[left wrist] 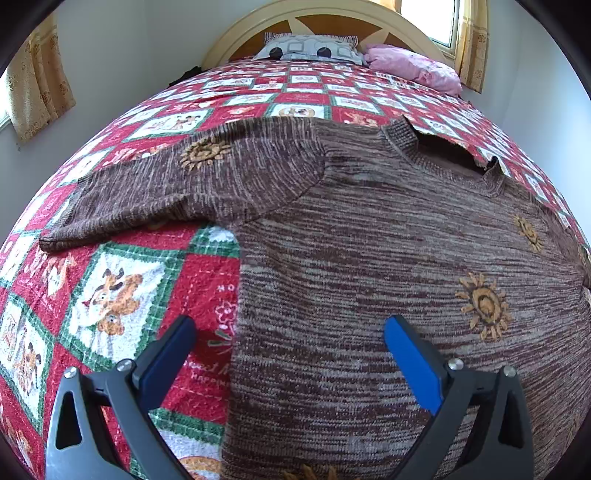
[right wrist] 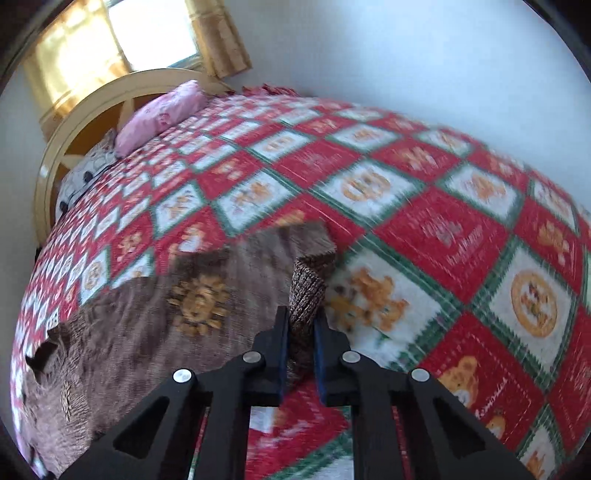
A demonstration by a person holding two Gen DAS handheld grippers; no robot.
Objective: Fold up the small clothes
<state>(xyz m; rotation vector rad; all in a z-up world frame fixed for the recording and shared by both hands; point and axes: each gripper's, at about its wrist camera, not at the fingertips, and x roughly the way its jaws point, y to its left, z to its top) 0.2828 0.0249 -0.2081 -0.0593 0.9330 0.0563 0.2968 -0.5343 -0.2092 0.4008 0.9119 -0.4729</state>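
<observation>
A small brown marled sweater (left wrist: 369,240) with orange sun motifs lies flat on the quilt, neck toward the headboard. Its left sleeve (left wrist: 166,184) stretches out to the left. My left gripper (left wrist: 290,332) hangs open just above the sweater's lower left edge, one finger over the quilt, the other over the knit. In the right wrist view the same sweater (right wrist: 147,325) lies at the lower left. My right gripper (right wrist: 301,317) is shut on the ribbed cuff of the right sleeve (right wrist: 308,284), which stands up between the pads.
A red, white and green patchwork quilt (left wrist: 122,295) with bear pictures covers the bed. At the head lie a grey patterned pillow (left wrist: 310,48) and a pink pillow (left wrist: 410,66) against a cream headboard (left wrist: 236,33). Curtained windows (right wrist: 110,40) and white walls surround the bed.
</observation>
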